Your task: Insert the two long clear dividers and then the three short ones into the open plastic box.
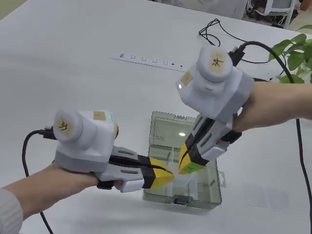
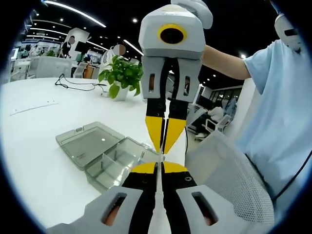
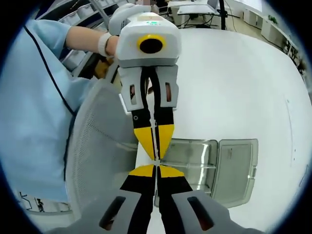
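Observation:
The open clear plastic box [image 1: 207, 192] lies on the white table, its lid [image 1: 163, 127] folded flat behind it. Clear partition walls stand inside the box [image 2: 114, 163]. My left gripper [image 1: 168, 175] comes in from the left and my right gripper [image 1: 187, 167] from above right. Their yellow tips meet nose to nose over the box's front left part. A thin clear divider [image 2: 159, 195] runs edge-on between the left jaws, which are shut on it. The right gripper [image 3: 156, 170] is shut too, with the same clear strip [image 3: 156, 195] between its jaws.
A white power strip [image 1: 151, 61], a black cable [image 1: 214, 29] and a potted plant [image 1: 295, 53] lie farther back on the table. A grey mesh chair [image 3: 97, 146] and the person's light blue shirt [image 2: 273, 122] are on the near side.

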Demonstrator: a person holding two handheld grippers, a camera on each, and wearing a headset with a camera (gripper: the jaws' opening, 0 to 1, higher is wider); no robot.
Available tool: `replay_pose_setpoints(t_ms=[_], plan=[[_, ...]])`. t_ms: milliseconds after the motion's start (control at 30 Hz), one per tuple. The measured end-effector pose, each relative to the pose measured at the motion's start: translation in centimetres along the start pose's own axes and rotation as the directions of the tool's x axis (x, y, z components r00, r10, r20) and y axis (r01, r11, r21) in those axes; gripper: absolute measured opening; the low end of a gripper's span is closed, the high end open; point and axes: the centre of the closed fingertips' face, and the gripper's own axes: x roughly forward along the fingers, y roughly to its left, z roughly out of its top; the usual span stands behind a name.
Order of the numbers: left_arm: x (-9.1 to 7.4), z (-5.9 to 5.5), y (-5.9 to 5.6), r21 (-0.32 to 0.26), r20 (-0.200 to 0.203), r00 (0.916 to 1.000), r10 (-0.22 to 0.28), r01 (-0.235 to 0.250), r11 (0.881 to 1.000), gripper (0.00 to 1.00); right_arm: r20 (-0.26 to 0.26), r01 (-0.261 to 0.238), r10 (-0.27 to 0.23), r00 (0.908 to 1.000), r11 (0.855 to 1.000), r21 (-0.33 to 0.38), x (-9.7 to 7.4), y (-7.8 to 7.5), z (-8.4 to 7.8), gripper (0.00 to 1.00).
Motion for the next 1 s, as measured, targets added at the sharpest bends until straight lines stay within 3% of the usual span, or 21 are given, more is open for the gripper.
replay_pose_setpoints(t_ms=[100,200,433,700,1000], plan=[[-0.7,0.0,0.7,0.004,0.007,0.9993,0.037,-0.037,0.999,0.02,0.009,0.033,-0.033,0.9994,0.999,0.009,-0.2,-0.8,0.3,0.02],[-1.3,-0.3,1.4,0.000,0.006,0.9976,0.069,-0.069,0.998,0.13,0.001,0.071,-0.071,0.9975,0.997,0.010,-0.3,-1.7,0.2,0.02],[-2.8,-1.7,2.4,0.030,0.000,0.9885,0.151,-0.151,0.988,0.39,0.039,0.144,-0.146,0.9884,0.988,0.053,-0.2,-3.7,0.4,0.02],[-3.9,-2.7,3.4,0.077,-0.027,0.9769,0.212,-0.210,0.975,0.63,0.048,0.179,-0.181,0.9822,0.982,0.053,0.5,-4.8,0.2,0.02],[-4.9,-3.0,4.4,0.043,-0.032,0.9608,0.275,-0.274,0.961,0.96,0.065,0.181,-0.185,0.9806,0.982,0.062,1.3,-5.0,0.2,0.02]])
